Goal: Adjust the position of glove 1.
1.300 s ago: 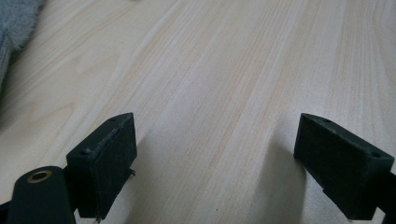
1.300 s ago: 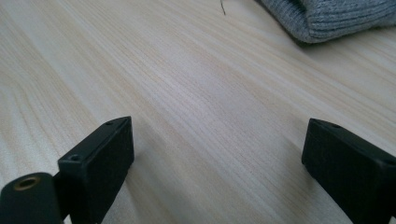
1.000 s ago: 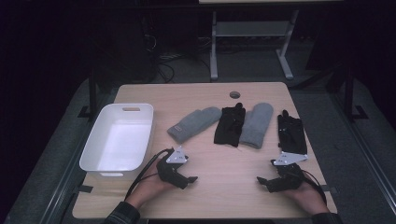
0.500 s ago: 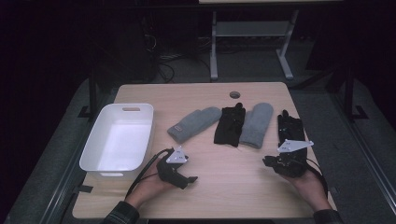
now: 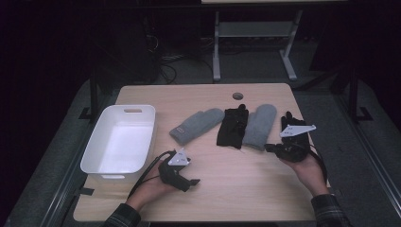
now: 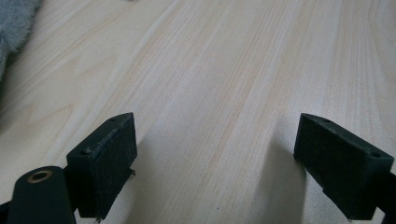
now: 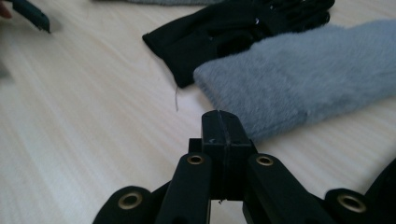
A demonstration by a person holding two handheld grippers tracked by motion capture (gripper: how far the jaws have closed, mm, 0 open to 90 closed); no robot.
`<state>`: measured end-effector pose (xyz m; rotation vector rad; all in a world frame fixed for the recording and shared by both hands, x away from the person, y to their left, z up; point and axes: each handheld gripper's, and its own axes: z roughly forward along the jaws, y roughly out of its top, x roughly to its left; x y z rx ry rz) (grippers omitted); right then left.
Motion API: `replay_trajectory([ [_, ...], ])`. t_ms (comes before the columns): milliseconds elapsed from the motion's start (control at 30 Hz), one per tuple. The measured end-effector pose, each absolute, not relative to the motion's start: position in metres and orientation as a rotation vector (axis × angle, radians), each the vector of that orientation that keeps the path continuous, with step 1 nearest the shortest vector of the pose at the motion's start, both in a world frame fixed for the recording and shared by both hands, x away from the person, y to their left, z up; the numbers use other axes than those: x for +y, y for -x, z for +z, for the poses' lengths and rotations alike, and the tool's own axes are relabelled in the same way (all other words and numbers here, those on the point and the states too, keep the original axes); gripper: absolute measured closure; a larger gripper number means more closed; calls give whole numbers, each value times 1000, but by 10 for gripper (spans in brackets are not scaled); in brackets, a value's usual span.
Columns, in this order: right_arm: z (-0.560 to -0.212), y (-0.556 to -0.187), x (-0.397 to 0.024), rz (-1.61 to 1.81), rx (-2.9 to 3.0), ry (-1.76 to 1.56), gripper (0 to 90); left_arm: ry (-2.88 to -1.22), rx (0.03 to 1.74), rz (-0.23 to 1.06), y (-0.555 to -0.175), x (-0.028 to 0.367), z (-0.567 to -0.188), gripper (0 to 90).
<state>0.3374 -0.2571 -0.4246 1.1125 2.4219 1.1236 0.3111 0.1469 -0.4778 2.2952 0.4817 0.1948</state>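
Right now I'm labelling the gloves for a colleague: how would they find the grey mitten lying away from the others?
Start at the white bin on the table's left. Just right of it lies a grey mitten, angled, cuff toward the person. Unlike the other grey mitten, it touches no black glove.

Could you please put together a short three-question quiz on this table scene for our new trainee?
1. True or false: the left gripper has its jaws wide apart over bare table.
2. Which item lies nearest the right gripper? A) white bin B) grey mitten C) round hole
3. How many gloves and mittens lie in the row?

Key: 1 true; 2 B; 3 four.
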Motion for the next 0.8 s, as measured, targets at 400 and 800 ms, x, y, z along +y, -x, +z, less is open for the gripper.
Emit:
replay_trajectory([
  [400,-428,-377,-244,1105,2422,-1135,900,-2298,484,194,-311,147,-477,122],
  [800,-446,-409,-235,1010,2449,-1166,900,-2291,495,197,-310,148,-478,122],
])
